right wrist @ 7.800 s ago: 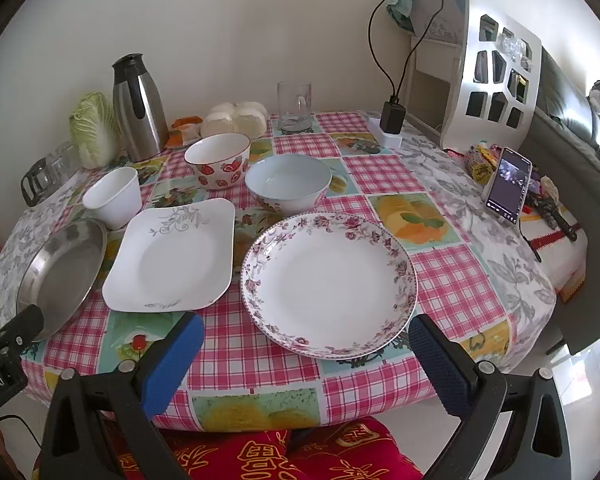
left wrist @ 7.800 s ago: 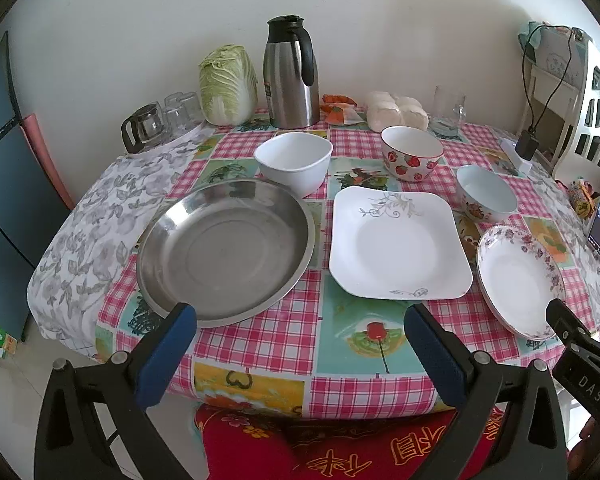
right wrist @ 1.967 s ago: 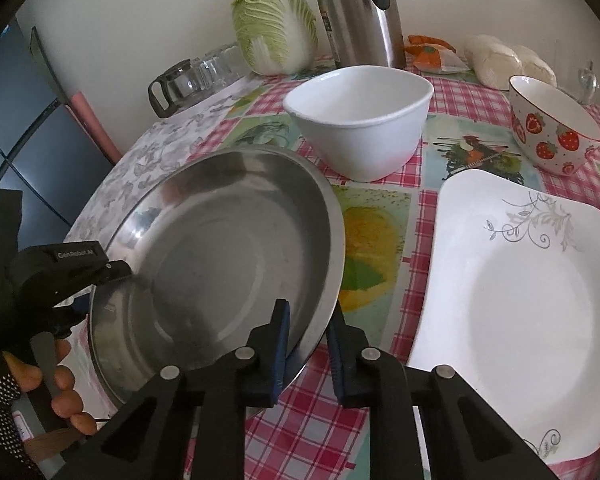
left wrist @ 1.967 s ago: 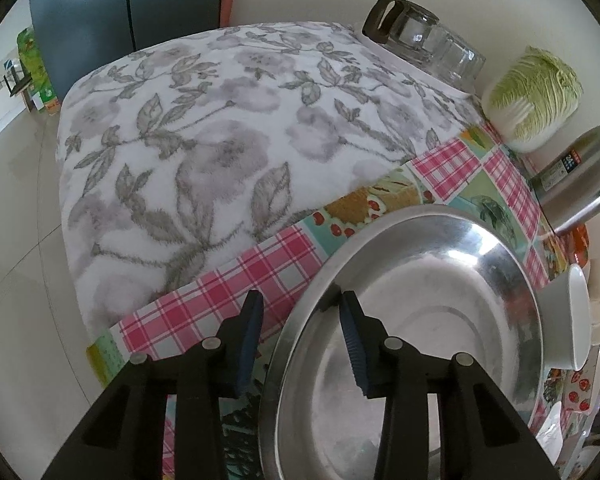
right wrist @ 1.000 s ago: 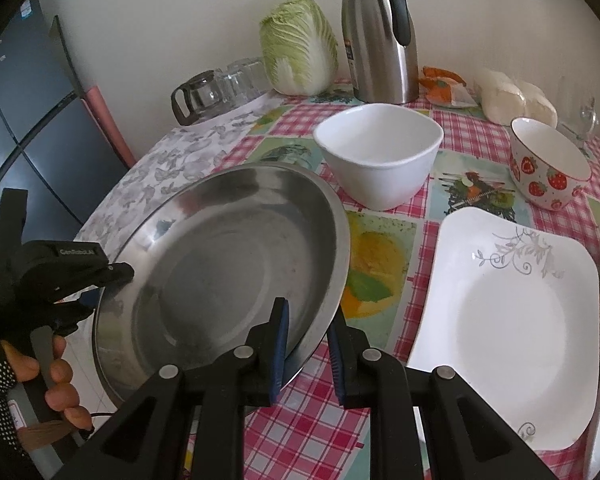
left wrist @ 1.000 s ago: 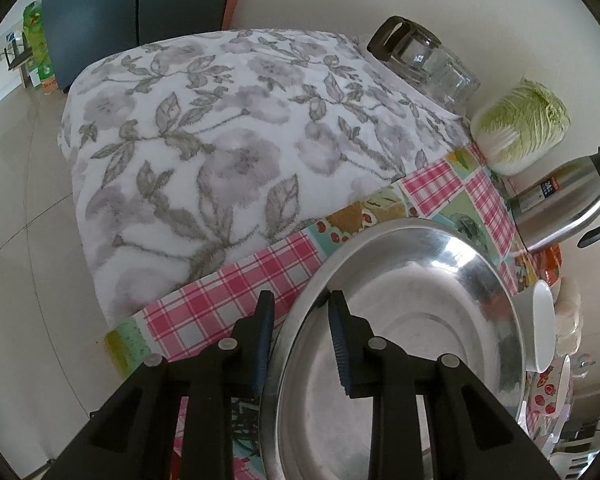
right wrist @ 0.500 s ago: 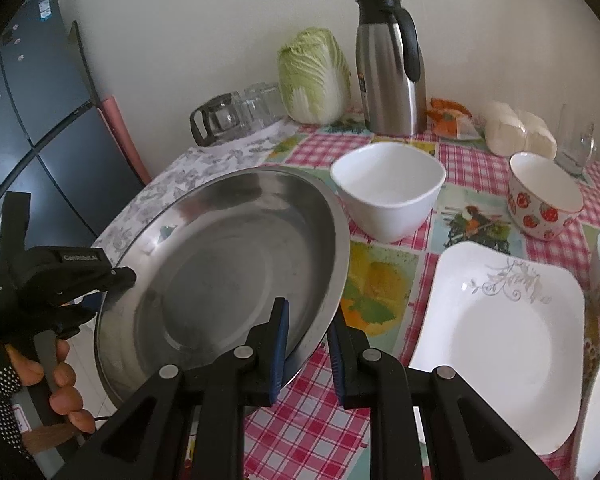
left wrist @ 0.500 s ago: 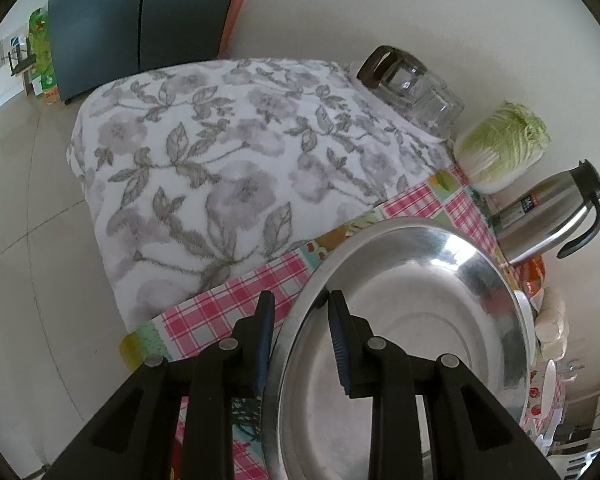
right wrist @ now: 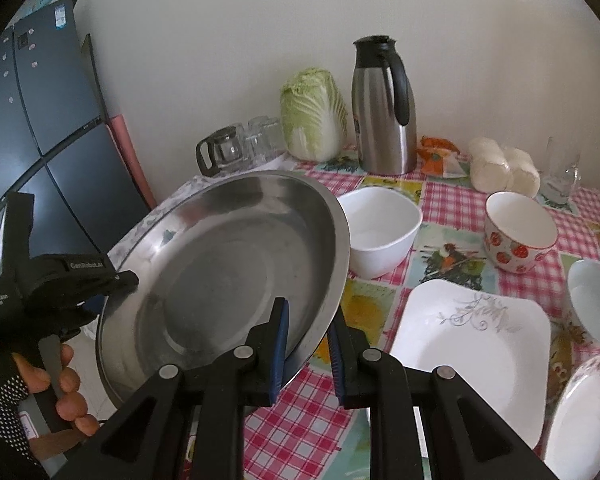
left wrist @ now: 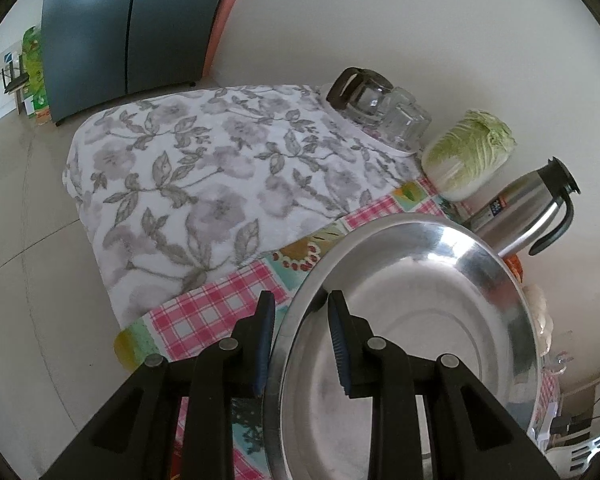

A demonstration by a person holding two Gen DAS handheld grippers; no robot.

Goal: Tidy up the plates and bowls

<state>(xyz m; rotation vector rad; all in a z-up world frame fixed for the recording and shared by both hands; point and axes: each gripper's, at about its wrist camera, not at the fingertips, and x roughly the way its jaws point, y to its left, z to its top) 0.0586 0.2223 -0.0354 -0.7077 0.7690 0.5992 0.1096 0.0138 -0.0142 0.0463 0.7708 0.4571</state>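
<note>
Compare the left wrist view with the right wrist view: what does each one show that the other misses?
Left wrist only: the floor beside the table.

Right wrist only: the white bowl, strawberry bowl, square plate, and the left tool in a hand.

Both: the steel plate gripped at opposite rims by both tools, the right tool, the cabbage, the thermos.

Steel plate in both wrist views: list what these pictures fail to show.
- Steel plate: its underside faces away in both views.
- Table beneath the plate: right wrist view, hidden by the plate.
- Floral plate: right wrist view, cut off by the edge.
- Left gripper: in the right wrist view, the plate rim hides its fingertips.
</note>
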